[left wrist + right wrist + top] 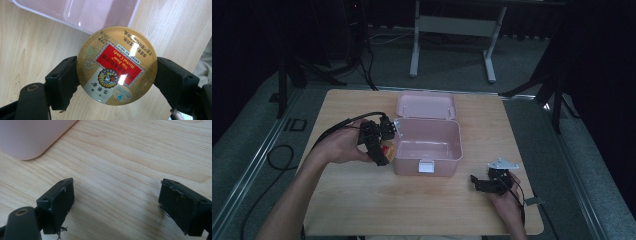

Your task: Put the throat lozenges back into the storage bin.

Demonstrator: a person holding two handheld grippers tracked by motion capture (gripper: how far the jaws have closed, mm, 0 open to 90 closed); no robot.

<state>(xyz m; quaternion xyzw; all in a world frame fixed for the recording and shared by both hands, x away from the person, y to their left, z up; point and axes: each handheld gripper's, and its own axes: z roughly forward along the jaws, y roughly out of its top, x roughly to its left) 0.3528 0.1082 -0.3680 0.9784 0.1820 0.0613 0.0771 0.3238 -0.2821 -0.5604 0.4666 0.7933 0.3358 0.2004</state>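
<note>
Left claw (116, 75) clamps round gold-and-red candy tin (117, 65) by rim, at nine o'clock of open pink plastic box (428, 145). Tin looks light, rigid, glossy, likely slippery. Right claw (116, 205) wide, empty, over wooden worktop (377, 200).

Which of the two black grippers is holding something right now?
The left gripper, beside the pink plastic box: its jaws clamp a round gold candy tin. The right gripper stands open over bare wood.

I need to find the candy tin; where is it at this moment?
The round Nin Jiom herbal candy tin is held between the fingers of the left gripper, above the table and just outside the left wall of the open pink box in the high view.
</note>
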